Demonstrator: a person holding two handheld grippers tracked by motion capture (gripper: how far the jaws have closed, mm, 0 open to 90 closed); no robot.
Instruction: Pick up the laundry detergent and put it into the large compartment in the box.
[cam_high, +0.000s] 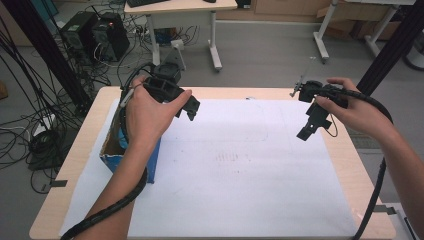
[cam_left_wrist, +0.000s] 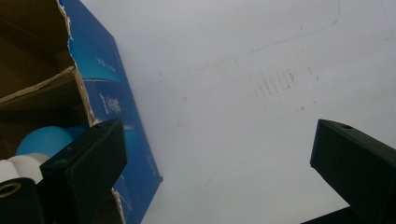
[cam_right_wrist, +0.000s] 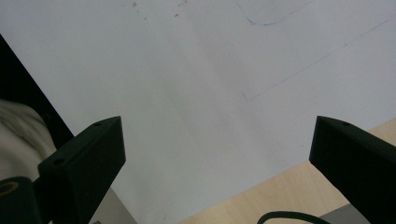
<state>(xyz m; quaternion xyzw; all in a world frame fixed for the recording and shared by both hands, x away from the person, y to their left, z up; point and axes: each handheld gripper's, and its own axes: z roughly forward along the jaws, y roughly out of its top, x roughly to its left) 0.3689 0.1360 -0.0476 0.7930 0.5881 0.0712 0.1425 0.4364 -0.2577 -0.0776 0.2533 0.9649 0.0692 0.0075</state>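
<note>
The box at the table's left was blue outside, with pale lettering down its side, and plain brown cardboard inside, where a light blue ball and a white roll lay. The sheet over the pale wooden table was white, marked with faint blue pen lines and small brownish smudges. Both grippers, left gripper and right gripper, were black, as were their cables.
</note>
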